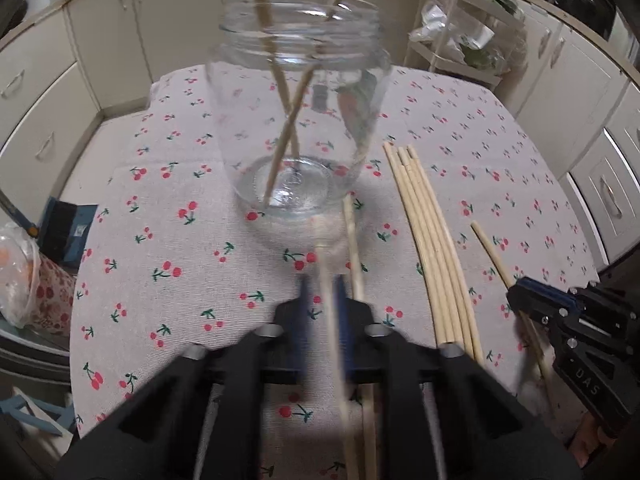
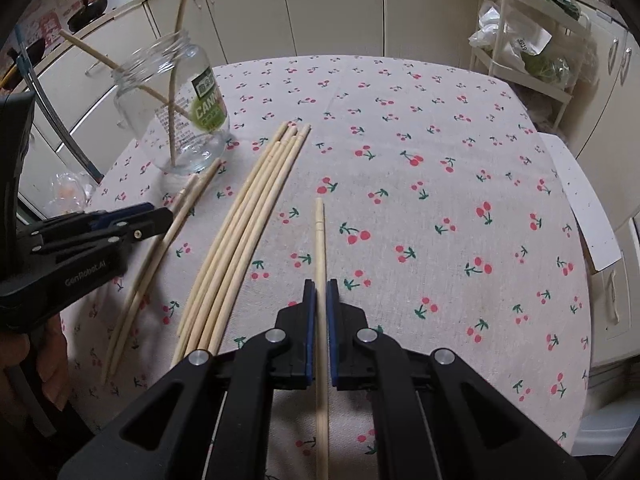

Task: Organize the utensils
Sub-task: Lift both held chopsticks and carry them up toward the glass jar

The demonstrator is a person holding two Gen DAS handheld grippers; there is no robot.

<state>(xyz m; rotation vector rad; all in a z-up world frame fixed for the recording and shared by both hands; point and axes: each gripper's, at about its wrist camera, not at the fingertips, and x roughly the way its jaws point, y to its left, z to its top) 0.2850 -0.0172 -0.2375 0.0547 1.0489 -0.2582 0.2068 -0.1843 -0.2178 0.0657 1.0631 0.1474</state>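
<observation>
Far left of the right gripper, upright on the cherry-print tablecloth (image 2: 400, 120): a clear glass jar (image 2: 176, 108) with a green label, two chopsticks (image 2: 172, 120) leaning crossed inside and poking past the rim. Seen from the left wrist, the same jar (image 1: 300, 120) straight ahead of the left gripper (image 1: 322, 280), just beyond its fingertips.

Left gripper (image 2: 156, 220) closed on one blurred chopstick (image 1: 326, 276) between its blue pads, tip reaching toward the jar's base. Just to the right of that gripper, a second chopstick (image 1: 354, 248) flat on the cloth, alongside the held one. A hand (image 2: 36, 364) wrapped around that gripper's handle at the lower left edge of the right wrist view.

Between the two grippers: a bundle of about five chopsticks (image 2: 244, 220) lying side by side on the cloth, tips pointing toward the jar; the same bundle (image 1: 428, 240) to the right of the left gripper.

Right gripper (image 2: 320, 284) clamped narrow on a single chopstick (image 2: 319, 240), stick running straight forward out of the pads. From the left wrist, right gripper (image 1: 516, 292) at the far right edge with that chopstick (image 1: 490, 248) slanting away over the cloth.

Far right of the right gripper, off the table: a white wire rack (image 2: 520, 40) loaded with bags against cream cabinets (image 2: 320, 4).
</observation>
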